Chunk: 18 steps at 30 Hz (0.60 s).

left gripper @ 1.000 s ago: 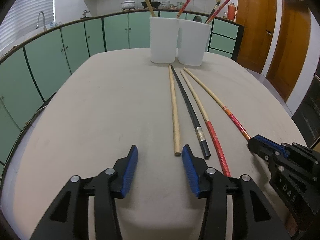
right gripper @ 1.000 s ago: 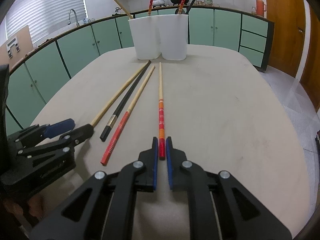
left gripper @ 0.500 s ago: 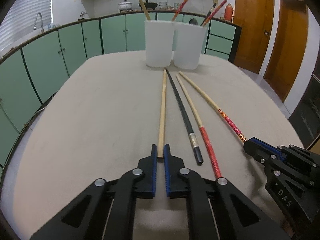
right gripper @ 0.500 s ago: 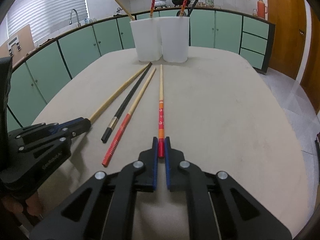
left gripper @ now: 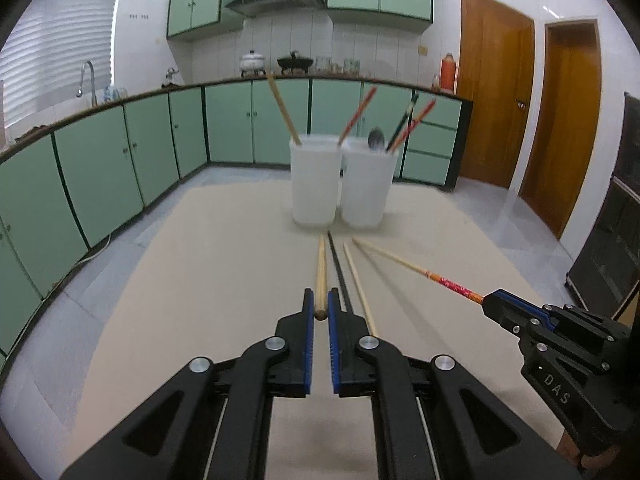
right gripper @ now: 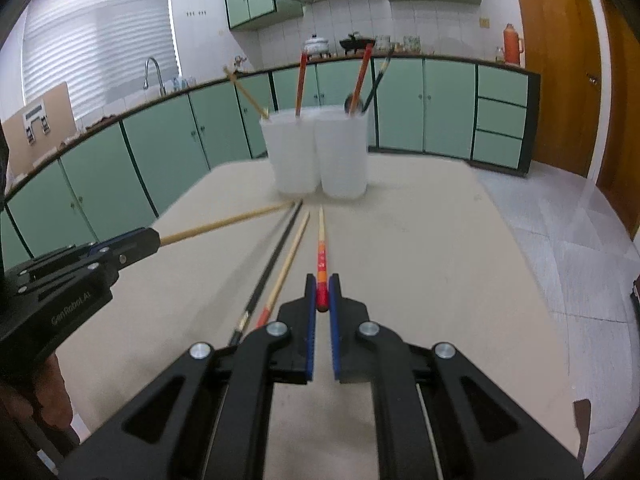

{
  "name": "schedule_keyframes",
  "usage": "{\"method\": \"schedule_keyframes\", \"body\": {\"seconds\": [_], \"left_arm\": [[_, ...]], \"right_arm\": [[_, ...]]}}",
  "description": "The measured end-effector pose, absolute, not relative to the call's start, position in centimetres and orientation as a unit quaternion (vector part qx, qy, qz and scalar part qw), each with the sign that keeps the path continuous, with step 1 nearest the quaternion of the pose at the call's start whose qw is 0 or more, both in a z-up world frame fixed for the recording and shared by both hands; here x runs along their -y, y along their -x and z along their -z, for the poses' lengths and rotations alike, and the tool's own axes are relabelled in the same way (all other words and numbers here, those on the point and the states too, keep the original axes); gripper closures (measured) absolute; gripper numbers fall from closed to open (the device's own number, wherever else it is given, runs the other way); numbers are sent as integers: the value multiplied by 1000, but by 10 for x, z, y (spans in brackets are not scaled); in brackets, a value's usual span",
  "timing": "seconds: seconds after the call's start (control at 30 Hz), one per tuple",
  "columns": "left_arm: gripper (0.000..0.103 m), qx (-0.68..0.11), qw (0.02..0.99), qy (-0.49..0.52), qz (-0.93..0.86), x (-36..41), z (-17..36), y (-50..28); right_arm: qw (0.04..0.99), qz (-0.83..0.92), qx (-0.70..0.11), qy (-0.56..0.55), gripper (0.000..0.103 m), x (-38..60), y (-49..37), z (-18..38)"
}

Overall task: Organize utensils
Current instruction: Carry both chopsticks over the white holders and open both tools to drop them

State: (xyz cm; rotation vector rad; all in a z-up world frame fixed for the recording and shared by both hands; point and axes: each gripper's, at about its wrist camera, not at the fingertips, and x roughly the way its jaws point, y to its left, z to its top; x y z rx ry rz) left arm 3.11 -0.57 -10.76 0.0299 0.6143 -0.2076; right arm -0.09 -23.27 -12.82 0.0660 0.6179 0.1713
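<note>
My left gripper [left gripper: 320,309] is shut on the near end of a plain wooden chopstick [left gripper: 321,272] and holds it lifted, tip towards the cups. My right gripper [right gripper: 322,292] is shut on the red end of a red-and-wood chopstick [right gripper: 321,248], also lifted. A black chopstick [right gripper: 276,260] and a red-handled wooden chopstick [right gripper: 289,258] lie on the beige table [right gripper: 420,264] between them. Two white cups [left gripper: 316,180] [left gripper: 366,184] stand side by side at the table's far end, holding several chopsticks and a spoon.
Green kitchen cabinets [left gripper: 100,160] run around the back and left. Wooden doors [left gripper: 496,100] stand at the right. The right gripper shows at the right of the left wrist view [left gripper: 496,306], the left gripper at the left of the right wrist view [right gripper: 152,240].
The left gripper closed on the plain wooden chopstick. Both grippers then rose and tilted up, lifting their chopsticks off the table.
</note>
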Motion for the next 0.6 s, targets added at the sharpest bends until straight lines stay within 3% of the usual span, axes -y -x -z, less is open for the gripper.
{"method": "schedule_keyframes", "body": {"seconds": [0.6], "left_arm": [[96, -240, 962, 11, 129, -2, 17, -84]], "right_arm": [[958, -122, -249, -66, 98, 253, -48, 19]]}}
